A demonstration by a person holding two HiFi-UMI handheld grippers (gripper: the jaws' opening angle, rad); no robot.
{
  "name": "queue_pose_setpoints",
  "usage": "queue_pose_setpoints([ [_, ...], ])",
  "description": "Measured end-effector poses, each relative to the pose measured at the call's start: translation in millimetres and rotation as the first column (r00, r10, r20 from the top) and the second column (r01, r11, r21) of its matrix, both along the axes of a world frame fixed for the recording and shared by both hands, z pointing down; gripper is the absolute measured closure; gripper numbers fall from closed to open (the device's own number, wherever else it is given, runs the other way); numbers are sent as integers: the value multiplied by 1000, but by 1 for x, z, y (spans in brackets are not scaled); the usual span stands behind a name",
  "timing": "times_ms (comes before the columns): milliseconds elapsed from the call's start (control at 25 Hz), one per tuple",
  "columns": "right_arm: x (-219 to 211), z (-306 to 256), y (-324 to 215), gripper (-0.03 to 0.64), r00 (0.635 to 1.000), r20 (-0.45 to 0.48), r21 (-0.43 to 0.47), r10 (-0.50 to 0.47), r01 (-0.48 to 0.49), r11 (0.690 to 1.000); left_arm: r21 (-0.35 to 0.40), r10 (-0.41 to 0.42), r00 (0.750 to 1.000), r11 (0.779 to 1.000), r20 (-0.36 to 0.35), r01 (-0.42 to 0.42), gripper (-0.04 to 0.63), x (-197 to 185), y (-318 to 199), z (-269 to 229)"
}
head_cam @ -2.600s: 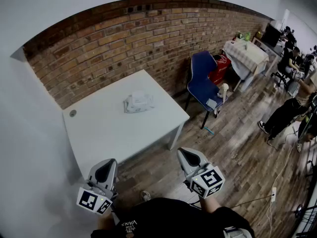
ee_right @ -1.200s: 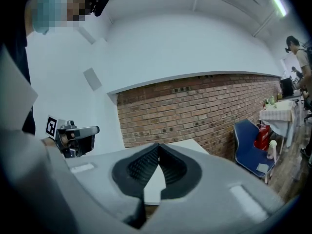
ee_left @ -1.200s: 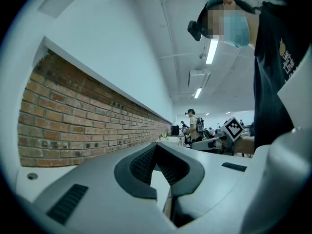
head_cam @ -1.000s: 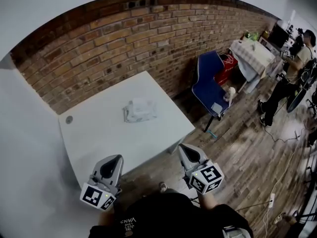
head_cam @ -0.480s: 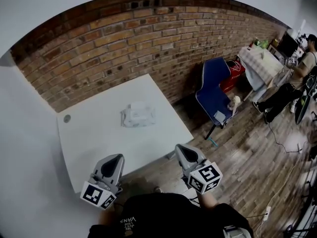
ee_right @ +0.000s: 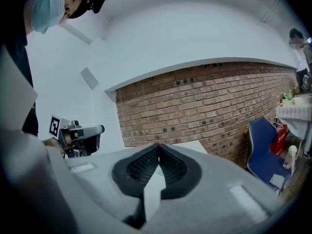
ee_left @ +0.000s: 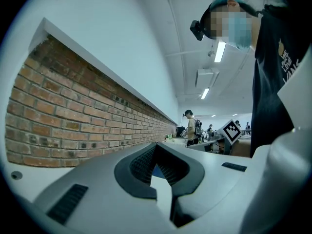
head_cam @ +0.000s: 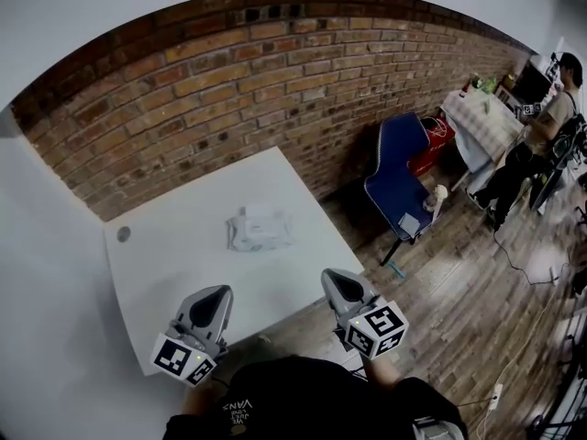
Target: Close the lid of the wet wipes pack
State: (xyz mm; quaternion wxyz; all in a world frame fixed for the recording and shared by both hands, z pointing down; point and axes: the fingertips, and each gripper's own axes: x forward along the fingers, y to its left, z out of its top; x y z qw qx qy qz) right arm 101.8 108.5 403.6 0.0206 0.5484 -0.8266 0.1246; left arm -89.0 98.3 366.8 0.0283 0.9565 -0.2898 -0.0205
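While both clench shut on nothing, the left gripper (head_cam: 208,306) and right gripper (head_cam: 337,289) hover short of the soft white plastic wet wipes pack (head_cam: 260,227), which lies ahead between them on the white square surface (head_cam: 174,269). Likely light and squashy, it wants a press on its lid from above. A red brick wall (head_cam: 229,71) stands beyond.

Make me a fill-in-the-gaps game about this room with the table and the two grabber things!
1. The wet wipes pack lies on a table whose colour is ____.
2. The colour of the chair beside the table is ____.
3. The wall behind the table is built of ____.
4. Open or shut? The left gripper and the right gripper both hold nothing, and their jaws are ____.

Missing words: white; blue; bricks; shut.
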Motion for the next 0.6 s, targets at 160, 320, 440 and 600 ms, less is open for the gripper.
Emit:
queue_pose_setpoints([
  [160, -7, 0, -24, 618, 999, 5, -7, 37, -37, 999, -7, 30, 1000, 1000, -3, -30, 595, -7, -32, 0],
  [320, -17, -3, -50, 618, 998, 8, -6, 65, -65, 998, 3, 61, 998, 998, 9, -61, 595, -16, -62, -4],
  [440, -26, -3, -64, 618, 996, 5, -7, 84, -84, 996, -5, 78, 997, 997, 3, -78, 595, -25, -79, -4],
  [600, -33, 4, -75, 618, 994, -3, -19, 112, -112, 994, -2, 110, 994, 994, 12, -110, 595, -30, -89, 2],
])
